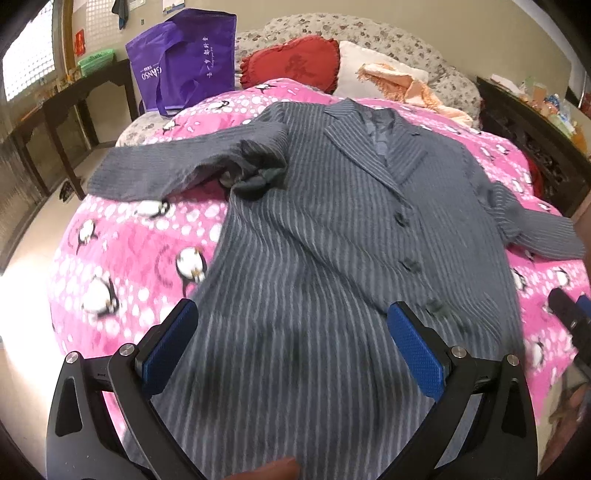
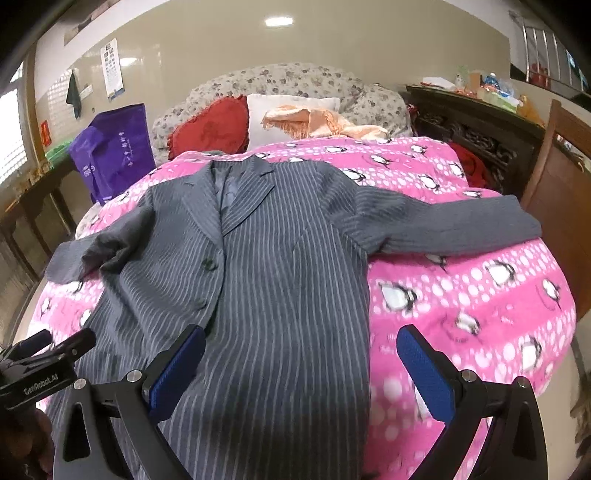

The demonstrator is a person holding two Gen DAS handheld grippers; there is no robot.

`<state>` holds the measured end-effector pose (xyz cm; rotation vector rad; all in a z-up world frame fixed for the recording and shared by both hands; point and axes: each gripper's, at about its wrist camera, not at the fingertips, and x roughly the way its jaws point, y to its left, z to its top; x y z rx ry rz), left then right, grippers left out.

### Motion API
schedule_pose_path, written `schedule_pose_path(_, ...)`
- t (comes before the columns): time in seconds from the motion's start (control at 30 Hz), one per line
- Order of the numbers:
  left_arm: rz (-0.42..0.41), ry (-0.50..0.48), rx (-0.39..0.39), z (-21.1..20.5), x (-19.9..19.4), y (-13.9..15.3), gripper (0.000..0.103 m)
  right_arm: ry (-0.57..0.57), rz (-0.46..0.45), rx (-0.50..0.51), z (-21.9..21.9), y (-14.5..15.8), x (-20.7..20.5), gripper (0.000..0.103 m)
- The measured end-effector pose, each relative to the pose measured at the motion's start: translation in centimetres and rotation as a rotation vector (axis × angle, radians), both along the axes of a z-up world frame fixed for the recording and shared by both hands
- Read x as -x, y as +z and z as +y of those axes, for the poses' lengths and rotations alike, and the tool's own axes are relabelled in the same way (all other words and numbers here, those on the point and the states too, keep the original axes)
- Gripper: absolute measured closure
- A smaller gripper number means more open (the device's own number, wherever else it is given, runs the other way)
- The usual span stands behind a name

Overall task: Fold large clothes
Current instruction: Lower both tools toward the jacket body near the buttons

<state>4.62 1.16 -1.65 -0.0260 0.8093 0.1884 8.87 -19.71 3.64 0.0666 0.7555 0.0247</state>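
Left wrist view is showing both hand-held grippers [image 1: 291, 336] [image 2: 301, 354] hovering spread over the soft, heavy grey pinstriped wool coat [image 1: 332, 229], likely best pinched at its lower-frame hem.

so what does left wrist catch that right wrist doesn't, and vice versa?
Only the left wrist view: the green basket on the dark side table, and bunched fabric at the jacket's left armpit.

Only the right wrist view: the ceiling light, the wall chart, the wooden chair, and the right sleeve stretched out flat.

Both: the grey pinstriped jacket spread face up on the pink penguin blanket, the purple bag, the red cushion, and each hand-held gripper open over the hem (left, right).
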Motion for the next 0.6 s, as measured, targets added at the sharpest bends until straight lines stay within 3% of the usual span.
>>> schedule_pose_path(0.23, 0.005, -0.028, -0.068, -1.2, -7.0, -0.9, 0.000, 0.036, 0.051, -0.039, 0.7, -3.0, -7.8, 0.000)
schedule_pose_path(0.43, 0.144, -0.055, -0.019, -1.4, -9.8, -7.2, 0.000, 0.138, 0.106, 0.040, 1.8, -8.8, -11.1, 0.000)
schedule_pose_path(0.5, 0.100, -0.049, 0.036, -0.7, -9.3, -7.9, 0.000, 0.154, 0.135, 0.047, 1.5, -10.9, -11.4, 0.000)
schedule_pose_path(0.6, 0.056, -0.048, 0.045, -0.7, -9.2, -7.6, 0.000, 0.156, 0.122, -0.033, 0.3, -11.1, -11.3, 0.000)
